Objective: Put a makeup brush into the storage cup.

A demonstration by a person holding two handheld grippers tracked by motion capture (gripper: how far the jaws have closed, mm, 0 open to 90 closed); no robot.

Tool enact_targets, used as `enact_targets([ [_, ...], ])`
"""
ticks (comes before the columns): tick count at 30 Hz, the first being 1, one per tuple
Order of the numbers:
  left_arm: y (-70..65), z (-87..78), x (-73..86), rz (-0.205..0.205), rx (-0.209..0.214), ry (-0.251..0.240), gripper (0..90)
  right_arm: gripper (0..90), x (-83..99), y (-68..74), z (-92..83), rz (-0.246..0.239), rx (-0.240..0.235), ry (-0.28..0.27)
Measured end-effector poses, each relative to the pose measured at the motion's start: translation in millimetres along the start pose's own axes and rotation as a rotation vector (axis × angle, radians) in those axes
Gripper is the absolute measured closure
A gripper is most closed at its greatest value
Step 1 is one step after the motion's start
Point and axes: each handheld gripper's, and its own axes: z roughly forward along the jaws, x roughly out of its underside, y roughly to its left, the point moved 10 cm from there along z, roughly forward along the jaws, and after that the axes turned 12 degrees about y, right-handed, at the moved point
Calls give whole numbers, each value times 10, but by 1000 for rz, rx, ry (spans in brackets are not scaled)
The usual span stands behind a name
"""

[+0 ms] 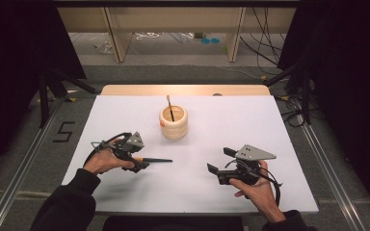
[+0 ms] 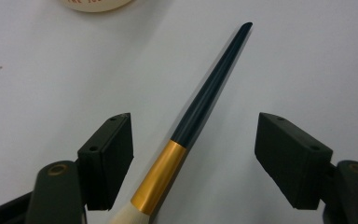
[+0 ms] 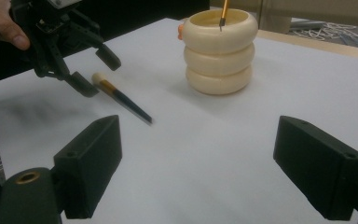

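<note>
Working surface: you are standing at a white table top [image 1: 207,187], matte and flat, with a strip of pale wood showing along its far edge.
Room: black curtains hang to your left and right; beyond the table the grey floor carries loose cables, light wooden furniture legs, and a taped figure five near a metal rail on your left.
Holder: a cream ribbed pot [image 1: 174,122] stands upright near the middle of the table, toward the far side, with one brush [image 1: 170,108] standing in it, its handle leaning out above the rim.
Makeup brush: the brush [image 2: 200,107] you are working on lies flat on the white top, well short of the pot, its dark tapered handle pointing toward your right hand, then a gold ferrule, then the pale bristle head at your left gripper.
Left gripper [image 1: 141,161]: your fingers [image 2: 107,158] stand fairly wide, one on each side of the brush near its ferrule; neither pad touches it, and bare table shows on both sides.
Right gripper [image 1: 220,161]: you hold it low over the near right part of the table, well apart from brush and pot; its fingers [image 3: 91,163] are spread wide with nothing between them, aimed toward the pot.
</note>
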Motion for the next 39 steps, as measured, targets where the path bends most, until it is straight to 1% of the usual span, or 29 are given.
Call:
enact_targets([
  [2,1,15,2,5,3,8,299,160,-8,7,12,-3,-5,-9],
  [3,10,48,21,23,0,40,303,161,-7,25,19,-1,-13,-8],
  [6,19,66,18,37,-2,56,321,162,-15,29,30,-12,-14,-12],
  [7,14,60,6,29,11,56,334,162,-7,49,38,1,-37,-7],
  [8,14,60,6,29,11,56,345,161,1,50,31,13,-40,1],
  [9,36,46,4,31,13,68,353,162,3,34,23,7,-31,3],
  [12,64,41,5,42,14,90,370,162,4,51,27,25,-48,6],
  [13,67,46,1,35,21,93,375,161,-11,26,39,2,-32,-12],
  [14,79,46,-3,47,19,102,386,161,-8,32,39,0,-32,-7],
  [15,80,59,9,60,16,139,393,161,-5,28,32,-2,-26,-2],
  [16,80,59,9,60,16,139,395,161,-5,28,32,-2,-26,-2],
  [17,64,75,6,69,20,164,397,161,-10,38,42,-1,-33,-5],
  [20,44,80,-10,66,28,173,406,161,8,31,27,1,-23,14],
  [21,46,100,-22,70,28,179,411,161,-19,39,44,2,-34,-14],
  [22,46,100,-22,70,28,179,419,161,-17,39,43,1,-34,-11],
  [23,56,123,-5,81,24,201,430,161,1,36,35,0,-32,9],
  [24,73,130,0,88,20,207,436,161,-4,38,40,0,-31,4],
  [25,74,136,3,80,23,207,445,161,10,36,29,-1,-25,21],
  [27,68,138,13,72,31,212,470,161,10,36,29,-2,-24,21],
  [28,92,141,13,80,35,212,489,161,-20,50,55,0,-42,-15],
  [29,99,143,17,78,39,214,510,161,-4,70,53,18,-58,1],
  [31,107,145,30,84,39,229,531,161,0,36,39,-1,-35,9],
  [32,109,144,33,94,38,238,544,162,5,46,38,7,-40,15],
  [33,98,146,23,92,42,235,558,161,-18,52,55,5,-45,-10],
  [34,98,146,23,92,42,235,567,161,-18,52,55,5,-45,-10],
  [35,98,133,12,112,40,246,578,161,-17,53,60,1,-45,-10],
  [37,88,131,7,104,43,249,600,161,-14,47,54,-1,-39,-4],
  [38,97,132,0,115,39,254,610,161,-10,47,49,1,-39,0],
  [39,71,138,0,107,51,266,614,161,-9,46,49,1,-39,1],
])
